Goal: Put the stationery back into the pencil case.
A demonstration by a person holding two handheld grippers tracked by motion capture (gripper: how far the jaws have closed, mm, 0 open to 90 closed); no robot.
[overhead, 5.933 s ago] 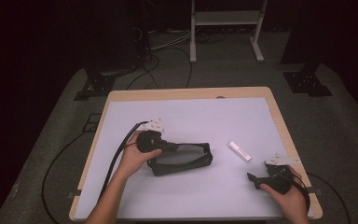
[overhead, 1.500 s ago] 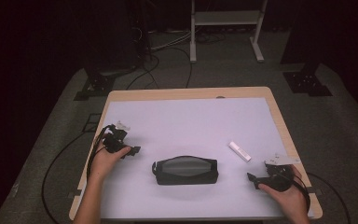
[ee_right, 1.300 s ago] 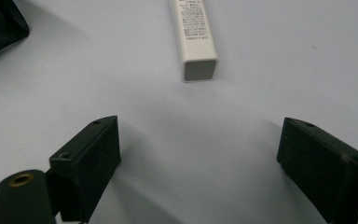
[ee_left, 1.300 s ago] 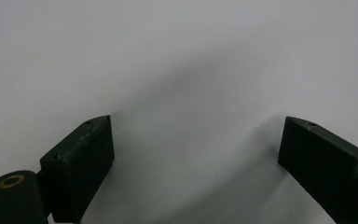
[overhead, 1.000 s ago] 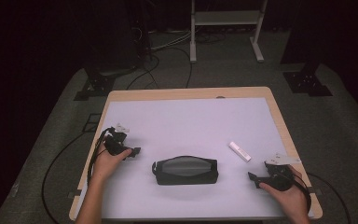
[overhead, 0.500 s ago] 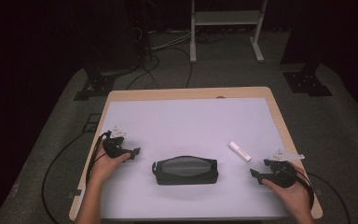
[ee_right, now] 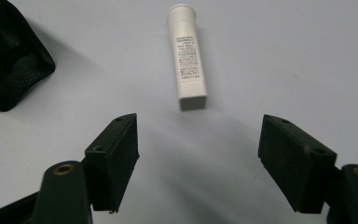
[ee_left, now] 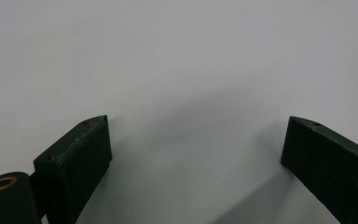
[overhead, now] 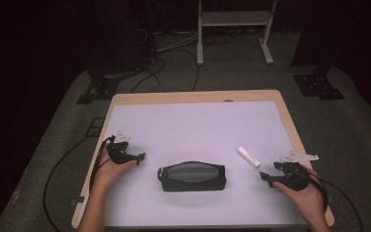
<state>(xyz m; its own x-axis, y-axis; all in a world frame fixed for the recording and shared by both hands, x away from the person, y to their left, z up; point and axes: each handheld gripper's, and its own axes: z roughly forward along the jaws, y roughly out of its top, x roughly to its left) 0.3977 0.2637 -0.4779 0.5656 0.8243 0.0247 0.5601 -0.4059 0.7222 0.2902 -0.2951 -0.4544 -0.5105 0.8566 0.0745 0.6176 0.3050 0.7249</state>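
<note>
Lying flat on the table (overhead: 193,121), the white tube (ee_right: 189,56) is a slim cylinder with small print and a squared cap end, just ahead of the right gripper (ee_right: 198,149), whose jaws stand apart, empty, having just narrowed. Compared with 1.5 s earlier, this gripper has edged toward it; the black pouch (overhead: 192,176) is unmoved.

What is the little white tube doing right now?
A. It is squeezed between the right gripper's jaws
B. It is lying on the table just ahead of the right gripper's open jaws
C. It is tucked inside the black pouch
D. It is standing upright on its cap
B: the white tube lies flat on the table, ahead of the right gripper, whose jaws stand apart with nothing between them, and apart from the black pouch.
</note>
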